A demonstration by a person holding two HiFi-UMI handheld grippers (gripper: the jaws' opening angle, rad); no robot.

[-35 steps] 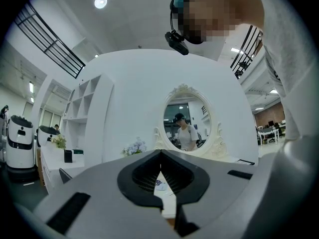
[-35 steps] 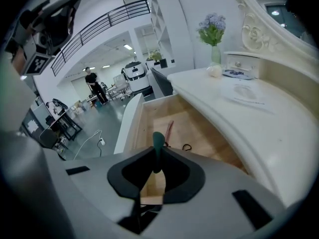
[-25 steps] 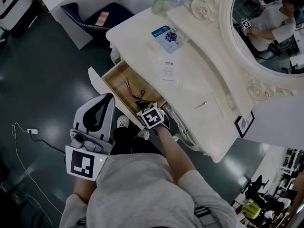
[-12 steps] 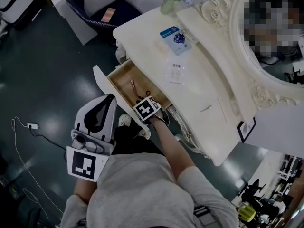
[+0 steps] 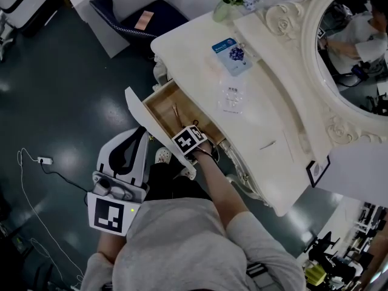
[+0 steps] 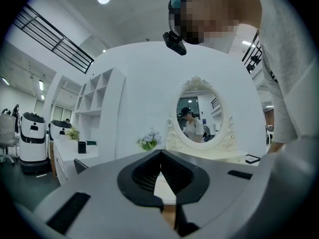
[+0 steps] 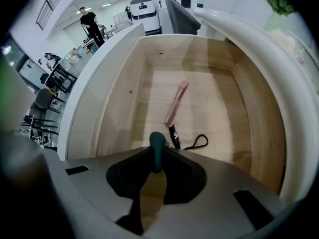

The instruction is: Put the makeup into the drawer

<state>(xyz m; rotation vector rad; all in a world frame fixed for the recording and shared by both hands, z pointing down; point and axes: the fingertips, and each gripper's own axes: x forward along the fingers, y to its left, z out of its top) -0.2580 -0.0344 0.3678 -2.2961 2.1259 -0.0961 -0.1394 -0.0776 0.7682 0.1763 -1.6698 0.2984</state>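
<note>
The wooden drawer [image 5: 159, 109] of the white dressing table stands pulled out. My right gripper [image 5: 190, 140] points straight down into it. A dark green makeup stick [image 7: 157, 149] stands upright between its fingertips, which still touch it while the jaws are opening. On the drawer floor [image 7: 209, 103] lie a pink makeup pen [image 7: 175, 103] and a black looped item [image 7: 196, 142]. My left gripper [image 5: 139, 135] hangs level beside the drawer's front, shut with nothing in it; in the left gripper view [image 6: 160, 152] its tips meet.
On the white tabletop [image 5: 273, 120] lie a blue packet [image 5: 231, 53] and a clear packet [image 5: 231, 96]. A flower vase [image 5: 225, 8] and an oval mirror [image 5: 354, 47] stand behind. A dark chair [image 5: 136, 14] sits beyond the table; a cable [image 5: 36, 161] lies on the floor.
My right gripper has sunk lower into the drawer with the green stick and tilted more upright. The left gripper drifted slightly nearer the drawer front.
</note>
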